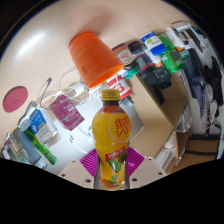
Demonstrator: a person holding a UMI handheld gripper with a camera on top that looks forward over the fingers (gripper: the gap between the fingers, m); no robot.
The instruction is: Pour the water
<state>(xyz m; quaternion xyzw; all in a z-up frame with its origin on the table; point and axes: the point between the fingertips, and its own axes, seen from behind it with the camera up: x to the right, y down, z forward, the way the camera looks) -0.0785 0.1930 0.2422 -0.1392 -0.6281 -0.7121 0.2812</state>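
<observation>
We begin with the surface (30,60), a pale round tabletop that fills most of the gripper view and looks tilted, which we take as a sign the tongs are being held at an angle. Along its near edge runs a row of clear plastic organisers (62,112) holding small packets and cartons; more packaged goods (152,45) are lined up on the far side, presumably parked there to leave the middle free for pouring. A small dark red disc (15,98) lies alone on the bare top, well apart from everything else.

Next in size is the orange cup (95,53), seen from the side with its mouth away from us, beyond the bottle. We judge it to be the receiving vessel, though we cannot tell whether it rests on the surface or is tipped.

Then the bottle (112,140), with amber liquid, a yellow cap and a red and orange label. It stands upright between the fingers of the tongs (112,165), its lower body against the magenta pads (92,160) on both sides. The tongs appear closed on it, narrowed to the bottle's width, holding it low so the neck stays free.

The cap seems to be on, so we judge pouring has not begun.
</observation>
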